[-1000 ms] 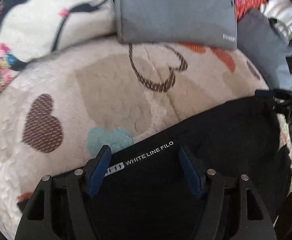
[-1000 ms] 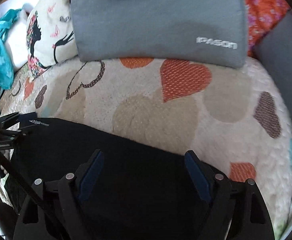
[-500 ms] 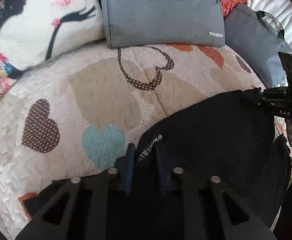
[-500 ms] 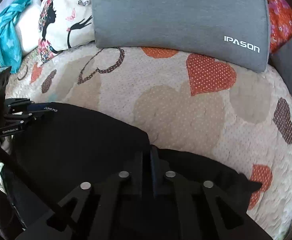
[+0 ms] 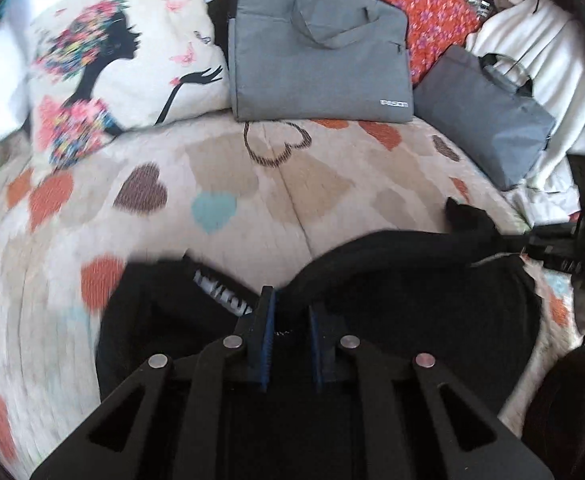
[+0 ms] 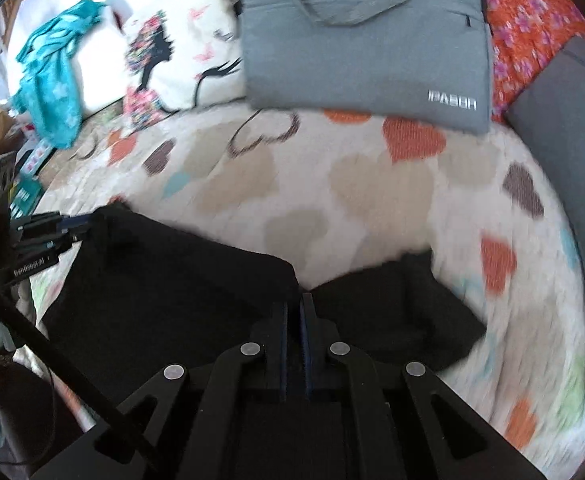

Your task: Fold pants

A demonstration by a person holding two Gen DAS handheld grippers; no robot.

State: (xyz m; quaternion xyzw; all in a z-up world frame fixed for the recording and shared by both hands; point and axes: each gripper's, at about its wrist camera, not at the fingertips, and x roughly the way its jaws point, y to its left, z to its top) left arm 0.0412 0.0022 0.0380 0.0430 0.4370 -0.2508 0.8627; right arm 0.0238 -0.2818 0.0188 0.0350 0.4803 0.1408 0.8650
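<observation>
Left tongs (image 5: 290, 312) and right tongs (image 6: 293, 312) each clench black pants (image 6: 164, 272), lower frame, over the heart-print bedspread (image 5: 252, 184)

pants (image 5: 412, 304) black | quilt (image 5: 332, 184) cream, coloured hearts | bag (image 5: 316, 52) grey

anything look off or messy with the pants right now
Nothing damaged. The black pants are bunched and uneven on the heart quilt, edge sagging between the left gripper and right gripper, both pinching it mid-fold.
</observation>
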